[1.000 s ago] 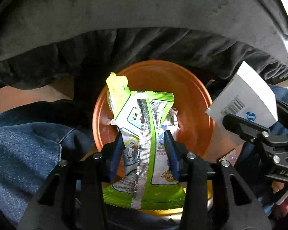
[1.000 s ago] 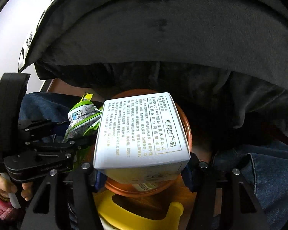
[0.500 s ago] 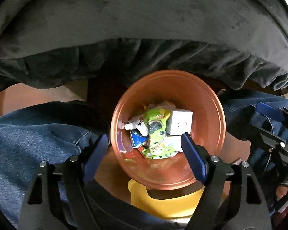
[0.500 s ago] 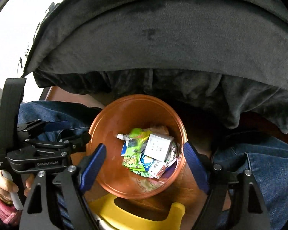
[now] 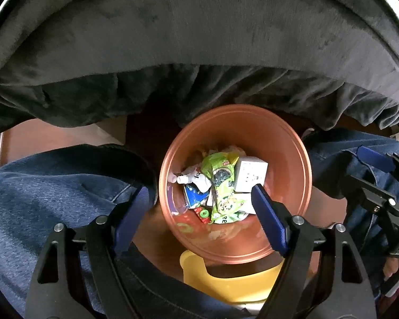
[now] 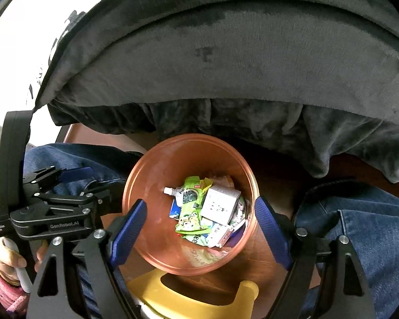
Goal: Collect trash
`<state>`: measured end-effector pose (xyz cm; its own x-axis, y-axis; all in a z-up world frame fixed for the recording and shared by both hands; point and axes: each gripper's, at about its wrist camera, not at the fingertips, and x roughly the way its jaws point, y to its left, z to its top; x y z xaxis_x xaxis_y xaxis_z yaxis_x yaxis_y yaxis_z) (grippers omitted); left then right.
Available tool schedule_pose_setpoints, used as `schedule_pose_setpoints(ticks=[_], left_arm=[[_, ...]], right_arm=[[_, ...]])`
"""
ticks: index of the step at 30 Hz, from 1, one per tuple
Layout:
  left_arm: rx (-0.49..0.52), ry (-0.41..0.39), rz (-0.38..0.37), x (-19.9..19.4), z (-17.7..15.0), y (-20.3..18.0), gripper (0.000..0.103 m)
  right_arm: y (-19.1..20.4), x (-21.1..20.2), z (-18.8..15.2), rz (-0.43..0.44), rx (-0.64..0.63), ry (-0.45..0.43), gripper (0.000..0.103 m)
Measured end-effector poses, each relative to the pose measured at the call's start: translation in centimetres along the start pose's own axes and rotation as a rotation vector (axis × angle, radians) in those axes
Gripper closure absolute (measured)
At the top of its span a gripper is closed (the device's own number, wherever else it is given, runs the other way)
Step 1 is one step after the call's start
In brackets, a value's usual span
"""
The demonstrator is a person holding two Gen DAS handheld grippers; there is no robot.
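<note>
Item: orange bin (image 5: 292, 159), on the floor between the person's denim-clad knees, below a dark blanket (image 5: 199, 40).

Contents: green snack wrapper (image 5: 220, 178) at centre; white carton (image 5: 250, 175) touching it at 3 o'clock; small white bottle (image 5: 185, 178) at 9 o'clock; further scraps beneath.

Left gripper (image 5: 199, 212): fingers spread wide, having just opened, nothing between them.

Right gripper (image 6: 199, 220): fingers likewise spread wide after just opening, empty, above the bin.

Yellow stool (image 6: 194, 292): at 6 o'clock, just beside the bin.

Risk: a low withdrawal could catch a finger on the rim and tip the bin, spilling the load.
</note>
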<state>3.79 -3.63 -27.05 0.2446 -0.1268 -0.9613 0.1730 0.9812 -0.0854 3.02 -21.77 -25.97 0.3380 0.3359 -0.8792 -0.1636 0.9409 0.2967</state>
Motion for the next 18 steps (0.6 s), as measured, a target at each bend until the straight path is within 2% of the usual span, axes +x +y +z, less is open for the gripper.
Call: schedule_pose_setpoints(ticks=[8,14,18], left_arm=[[-0.010,-0.118,0.008,-4.4,1.0,-0.1,0.026],[-0.010,-0.278,0.033,-10.1,3.0,-0.5,0.026],[-0.012,-0.438,0.068,-15.2,4.6,-1.2,0.024]], right_arm=[[0.2,-3.6,1.2,0.003,0.015,-0.092,0.022],[0.6,-9.2,3.6,-0.001,0.023,-0.248,0.021],[1.6,-13.6,5.4,-0.019,0.005,-0.393,0.020]])
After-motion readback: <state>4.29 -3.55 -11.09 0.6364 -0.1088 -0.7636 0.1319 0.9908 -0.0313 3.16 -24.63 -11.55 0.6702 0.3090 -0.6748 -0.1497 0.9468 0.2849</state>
